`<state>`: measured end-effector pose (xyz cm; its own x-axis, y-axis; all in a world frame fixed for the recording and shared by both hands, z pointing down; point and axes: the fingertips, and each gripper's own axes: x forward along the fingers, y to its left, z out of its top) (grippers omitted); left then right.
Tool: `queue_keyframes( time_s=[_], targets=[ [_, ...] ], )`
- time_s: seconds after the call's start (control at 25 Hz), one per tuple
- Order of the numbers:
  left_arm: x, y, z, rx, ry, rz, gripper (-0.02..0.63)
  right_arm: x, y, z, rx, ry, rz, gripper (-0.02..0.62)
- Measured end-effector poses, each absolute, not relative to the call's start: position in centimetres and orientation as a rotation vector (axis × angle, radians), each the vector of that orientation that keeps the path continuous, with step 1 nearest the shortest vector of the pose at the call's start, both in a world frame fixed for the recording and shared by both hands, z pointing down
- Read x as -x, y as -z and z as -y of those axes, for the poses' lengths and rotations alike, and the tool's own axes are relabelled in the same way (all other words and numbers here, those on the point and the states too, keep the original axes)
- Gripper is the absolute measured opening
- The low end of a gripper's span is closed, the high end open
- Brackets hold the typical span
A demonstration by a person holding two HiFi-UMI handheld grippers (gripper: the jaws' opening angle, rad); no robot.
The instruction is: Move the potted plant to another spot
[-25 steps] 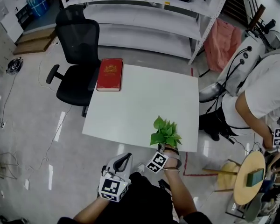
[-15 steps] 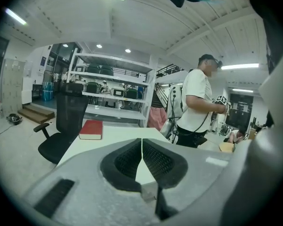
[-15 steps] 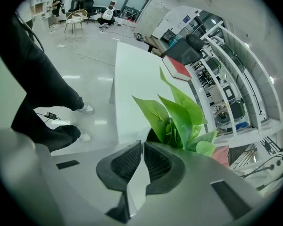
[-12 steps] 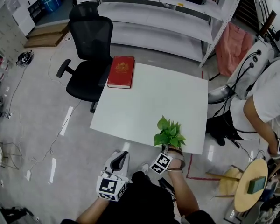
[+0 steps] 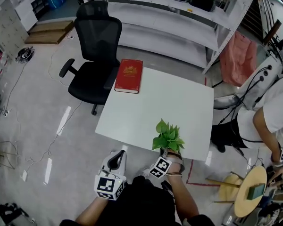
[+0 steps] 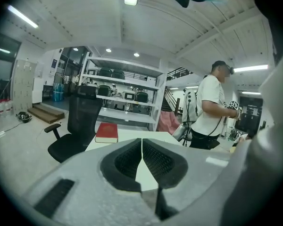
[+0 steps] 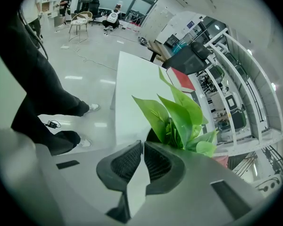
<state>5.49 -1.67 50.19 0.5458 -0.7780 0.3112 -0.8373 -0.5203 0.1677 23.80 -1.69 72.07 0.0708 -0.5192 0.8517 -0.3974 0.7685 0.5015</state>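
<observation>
- potted plant [image 5: 167, 136] at near edge of white table [image 5: 151, 102], directly ahead of right gripper [image 7: 142, 144], whose jaws pinch its pot rim (apparently)
- left gripper [image 6: 141, 141] pressed together, empty, farther away

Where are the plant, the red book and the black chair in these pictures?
plant [image 5: 167, 136]: head view, on its green leaves.
red book [image 5: 129, 76]: head view, middle of its cover.
black chair [image 5: 87, 84]: head view, on its seat.
</observation>
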Motion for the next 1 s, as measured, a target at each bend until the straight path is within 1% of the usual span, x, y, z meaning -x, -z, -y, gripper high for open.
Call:
queue_keyframes(
  time_s=[0.52, 1.0],
  targets=[
    [0.3, -49.7, 7.8, -2.501, -0.257, 1.315, 0.021, -16.5, -71.0, 7.3, -0.75, 0.128, 1.549, 0.028],
    [6.8, -50.1, 12.3, -2.464, -0.223, 1.329, 0.021, -7.2, -71.0, 12.1, -0.682, 0.18, 1.594, 0.028]
  ],
)
